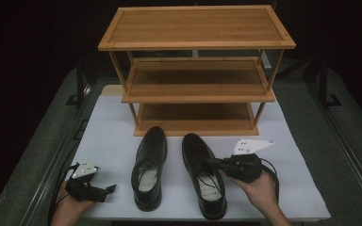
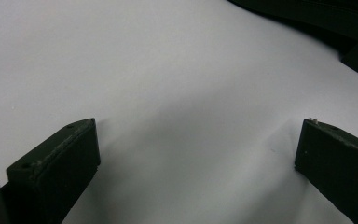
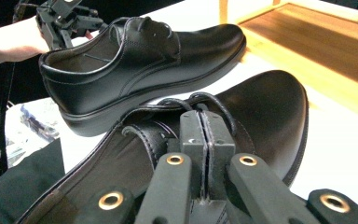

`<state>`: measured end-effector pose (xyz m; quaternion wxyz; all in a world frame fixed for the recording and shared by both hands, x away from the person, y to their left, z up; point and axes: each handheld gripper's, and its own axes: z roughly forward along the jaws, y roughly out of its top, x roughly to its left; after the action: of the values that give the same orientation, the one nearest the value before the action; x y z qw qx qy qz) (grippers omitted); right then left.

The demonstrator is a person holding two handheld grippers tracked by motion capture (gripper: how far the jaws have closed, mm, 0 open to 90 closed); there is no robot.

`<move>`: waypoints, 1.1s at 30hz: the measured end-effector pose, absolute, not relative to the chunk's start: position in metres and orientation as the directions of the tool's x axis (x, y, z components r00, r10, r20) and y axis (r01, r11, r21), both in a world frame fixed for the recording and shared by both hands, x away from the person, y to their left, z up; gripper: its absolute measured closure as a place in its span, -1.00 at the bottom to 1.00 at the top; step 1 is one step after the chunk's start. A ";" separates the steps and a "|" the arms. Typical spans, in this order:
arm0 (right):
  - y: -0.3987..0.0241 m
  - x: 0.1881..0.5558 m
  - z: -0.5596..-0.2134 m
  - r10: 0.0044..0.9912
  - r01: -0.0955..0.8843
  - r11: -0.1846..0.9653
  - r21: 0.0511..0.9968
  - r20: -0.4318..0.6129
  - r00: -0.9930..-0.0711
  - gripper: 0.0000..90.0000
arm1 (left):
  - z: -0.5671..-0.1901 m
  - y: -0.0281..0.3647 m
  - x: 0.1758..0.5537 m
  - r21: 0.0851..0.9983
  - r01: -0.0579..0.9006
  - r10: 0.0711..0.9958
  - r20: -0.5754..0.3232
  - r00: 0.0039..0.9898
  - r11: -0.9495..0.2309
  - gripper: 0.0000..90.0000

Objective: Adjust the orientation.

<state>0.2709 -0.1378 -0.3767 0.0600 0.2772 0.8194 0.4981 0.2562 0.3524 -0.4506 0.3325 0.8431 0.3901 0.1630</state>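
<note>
High view: two black shoes side by side on the table before a rack; right claw over right shoe, left claw beside left shoe.
Left gripper view: jaws apart over bare table.
Right gripper view: jaws together over the glossy right shoe's opening; whether they pinch it, can't tell.

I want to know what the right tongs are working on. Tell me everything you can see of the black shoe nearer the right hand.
The right shoe is a black lace-up dress shoe of smooth, slightly glossy leather-like material with a pale insole. It stands upright on the white table, toe toward the wooden rack, beside its mate but apart from it. The right tongs, closed, sit over its opening by the laces; whether they pinch anything is unclear.
</note>
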 end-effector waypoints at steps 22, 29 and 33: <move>-0.129 0.280 -0.364 0.563 0.378 0.288 0.880 0.164 -0.810 0.97 | -0.451 0.352 0.256 0.689 0.549 0.766 0.015 0.642 -0.473 -1.00; -0.115 0.298 -0.366 0.573 0.382 0.274 0.883 0.169 -0.802 0.97 | -0.451 0.352 0.256 0.691 0.549 0.768 0.014 0.640 -0.470 -1.00; -0.107 0.309 -0.369 0.581 0.396 0.261 0.880 0.184 -0.792 0.97 | -0.451 0.352 0.256 0.691 0.549 0.768 0.014 0.640 -0.470 -1.00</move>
<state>0.3090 -0.1066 -0.3690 0.0885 0.3098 0.7891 0.5229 0.2563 0.3522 -0.4509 0.3347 0.8414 0.3914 0.1639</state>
